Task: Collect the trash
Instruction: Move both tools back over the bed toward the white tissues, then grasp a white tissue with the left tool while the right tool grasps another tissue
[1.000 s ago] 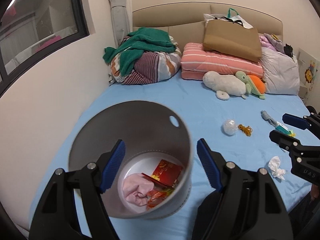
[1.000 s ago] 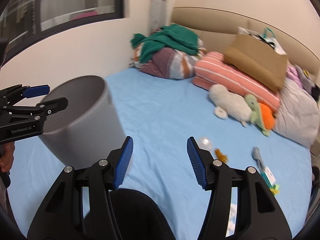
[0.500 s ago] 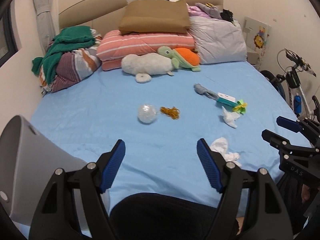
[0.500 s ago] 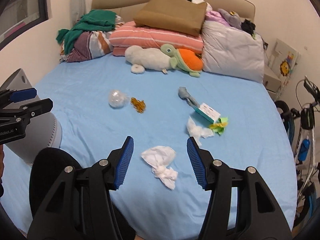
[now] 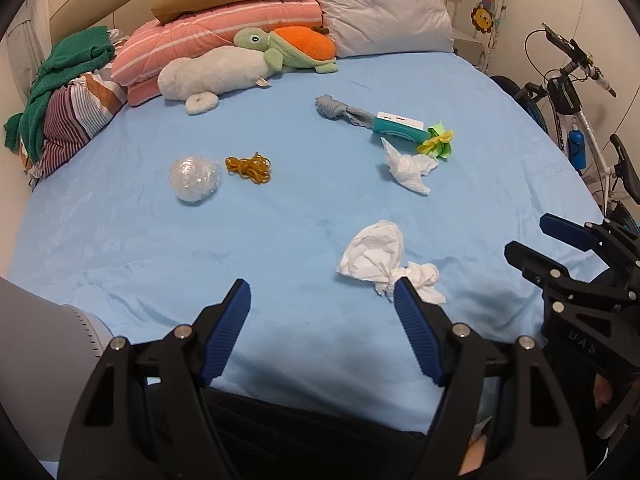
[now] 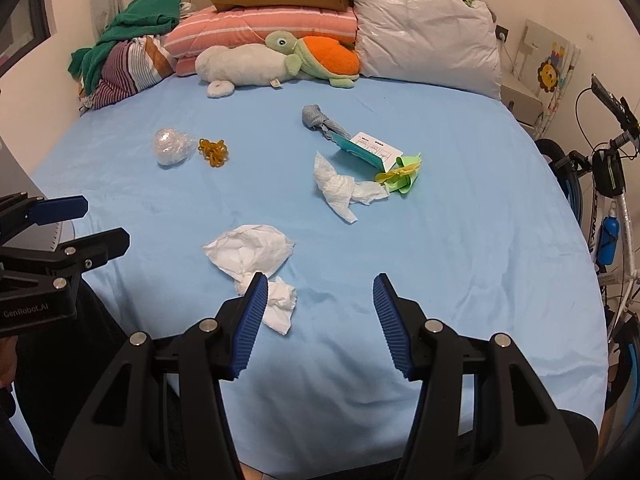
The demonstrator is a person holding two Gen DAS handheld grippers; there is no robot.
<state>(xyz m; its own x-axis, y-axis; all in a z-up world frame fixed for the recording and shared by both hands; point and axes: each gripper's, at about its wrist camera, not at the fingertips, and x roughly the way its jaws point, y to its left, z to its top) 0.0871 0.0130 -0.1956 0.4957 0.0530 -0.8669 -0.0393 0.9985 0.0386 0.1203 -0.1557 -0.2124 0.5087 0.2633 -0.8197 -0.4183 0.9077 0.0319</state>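
Trash lies on the blue bed (image 5: 120, 232). A crumpled white tissue (image 5: 376, 254) (image 6: 252, 254) is nearest, just ahead of both grippers. A second tissue (image 5: 408, 166) (image 6: 340, 190), a teal card packet (image 5: 398, 128) (image 6: 366, 152), yellow-green paper (image 5: 438, 144) (image 6: 402, 174), a plastic wrap ball (image 5: 195, 178) (image 6: 170, 146) and rubber bands (image 5: 250, 168) (image 6: 214, 152) lie farther back. The grey bin (image 5: 40, 340) is at the left edge. My left gripper (image 5: 322, 300) is open and empty. My right gripper (image 6: 318, 292) is open and empty, its left finger at the near tissue.
Pillows, a brown bag, a plush seal (image 6: 240, 66) and plush turtle (image 6: 320, 54) line the headboard. A clothes pile (image 5: 60, 108) sits at back left. A bicycle (image 6: 608, 208) stands beside the bed's right side. A grey knotted cloth (image 5: 332, 106) lies by the packet.
Both grippers swung right, away from the bin and wall, then moved closer and lower over the bed toward the near tissue. Both stayed open and empty.
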